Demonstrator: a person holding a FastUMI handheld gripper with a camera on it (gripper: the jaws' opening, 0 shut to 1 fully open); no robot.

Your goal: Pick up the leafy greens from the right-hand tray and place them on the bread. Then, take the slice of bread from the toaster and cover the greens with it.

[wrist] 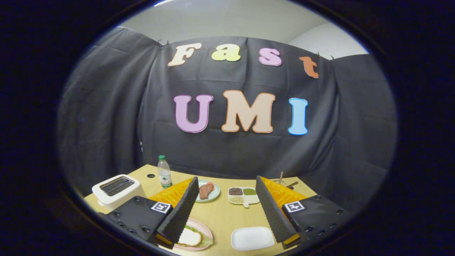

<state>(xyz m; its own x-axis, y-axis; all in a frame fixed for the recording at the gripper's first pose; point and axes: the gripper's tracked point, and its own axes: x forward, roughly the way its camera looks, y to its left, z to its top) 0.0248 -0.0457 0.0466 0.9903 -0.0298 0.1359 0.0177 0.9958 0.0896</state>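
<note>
Tongs spread wide apart, nothing between the fingers, held above the light wooden tabletop. Left finger and right finger both tilt outward.

Pink round plate sits low, just beside and partly under the left finger. On it a white bread slice lies flat on top of leafy greens; green edges poke out around the slice on its far and right sides. Whether there is another slice below the greens: cannot tell, hidden.

White rounded-rectangle tray on the tabletop just inside the right finger, its top bare white. Plate and tray sit near each other with a strip of tabletop between them.

White two-slot toaster stands at the left side of the tabletop, beyond the left finger's mount. The slots look dark; contents too small to tell.

Clear plastic water bottle with green cap upright behind the toaster, near the tabletop's far edge.

Pale green round plate beyond the fingers holds a reddish-brown piece of meat. Right of it a white divided dish with dark, green and pale grains in separate compartments. Thin sticks lie at the far right past the right finger, blurry.
</note>
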